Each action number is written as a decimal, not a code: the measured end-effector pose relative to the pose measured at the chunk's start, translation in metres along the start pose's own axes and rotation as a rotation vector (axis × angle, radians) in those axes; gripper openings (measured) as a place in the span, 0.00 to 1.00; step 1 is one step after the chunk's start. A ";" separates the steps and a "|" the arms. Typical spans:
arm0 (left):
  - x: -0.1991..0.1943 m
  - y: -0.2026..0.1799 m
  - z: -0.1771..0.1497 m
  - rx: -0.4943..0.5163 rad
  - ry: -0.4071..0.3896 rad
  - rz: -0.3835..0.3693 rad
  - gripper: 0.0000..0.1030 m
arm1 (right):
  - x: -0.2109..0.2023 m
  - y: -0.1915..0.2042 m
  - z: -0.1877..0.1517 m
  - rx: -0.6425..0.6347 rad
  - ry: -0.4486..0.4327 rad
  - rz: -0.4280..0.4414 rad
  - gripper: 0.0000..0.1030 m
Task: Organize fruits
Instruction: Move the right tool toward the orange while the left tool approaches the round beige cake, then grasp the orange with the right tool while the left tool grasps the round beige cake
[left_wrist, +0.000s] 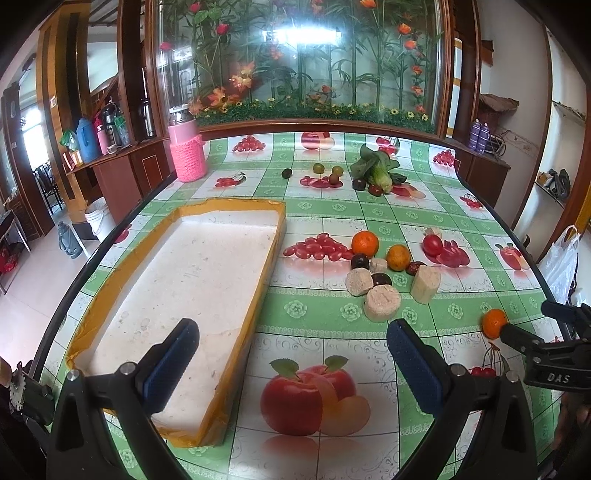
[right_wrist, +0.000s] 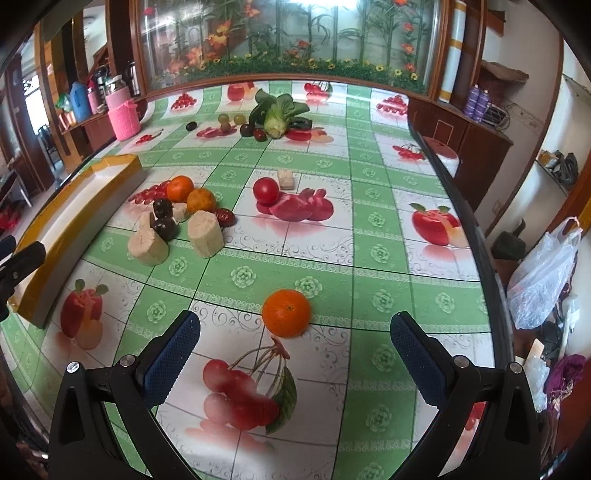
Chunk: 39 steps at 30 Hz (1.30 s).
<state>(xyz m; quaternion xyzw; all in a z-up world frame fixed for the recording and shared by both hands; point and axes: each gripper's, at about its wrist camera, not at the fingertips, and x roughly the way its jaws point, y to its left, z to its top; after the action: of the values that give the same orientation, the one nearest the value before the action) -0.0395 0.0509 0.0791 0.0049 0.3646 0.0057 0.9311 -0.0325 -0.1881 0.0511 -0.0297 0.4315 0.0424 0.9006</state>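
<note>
Right gripper (right_wrist: 295, 345), fingers spread and holding nothing, faces an orange (right_wrist: 286, 312) lying just ahead between them: probably firm, light, apt to roll, best pinched across its widest middle.

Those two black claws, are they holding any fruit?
No. The left gripper and right gripper are open and empty; the orange lies untouched ahead of the right one.

Glass-fronted flower display (left_wrist: 295, 59), wooden cabinets (left_wrist: 122, 170), pale tiled floor (left_wrist: 33, 288)

Table (right_wrist: 388, 221) w/ green fruit-print cloth carries foam tray (left_wrist: 192, 280), oranges (right_wrist: 286, 313), tomato (right_wrist: 266, 190), dark plums (right_wrist: 162, 208), beige cylinder chunks (right_wrist: 205, 232), far greens (right_wrist: 277, 112), pink jug (left_wrist: 187, 151).
</note>
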 end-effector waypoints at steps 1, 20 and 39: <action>0.001 -0.001 0.000 0.004 0.001 0.000 1.00 | 0.004 0.000 0.000 0.000 0.005 0.005 0.99; 0.022 -0.024 0.004 0.066 0.079 -0.064 1.00 | 0.043 -0.008 -0.003 -0.008 0.083 0.113 0.34; 0.107 -0.062 0.013 0.003 0.302 -0.145 0.66 | 0.029 -0.009 -0.005 -0.038 0.043 0.129 0.34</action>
<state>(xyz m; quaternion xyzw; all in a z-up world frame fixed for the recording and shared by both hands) 0.0479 -0.0092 0.0153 -0.0209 0.4997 -0.0613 0.8637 -0.0175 -0.1959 0.0259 -0.0198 0.4508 0.1076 0.8859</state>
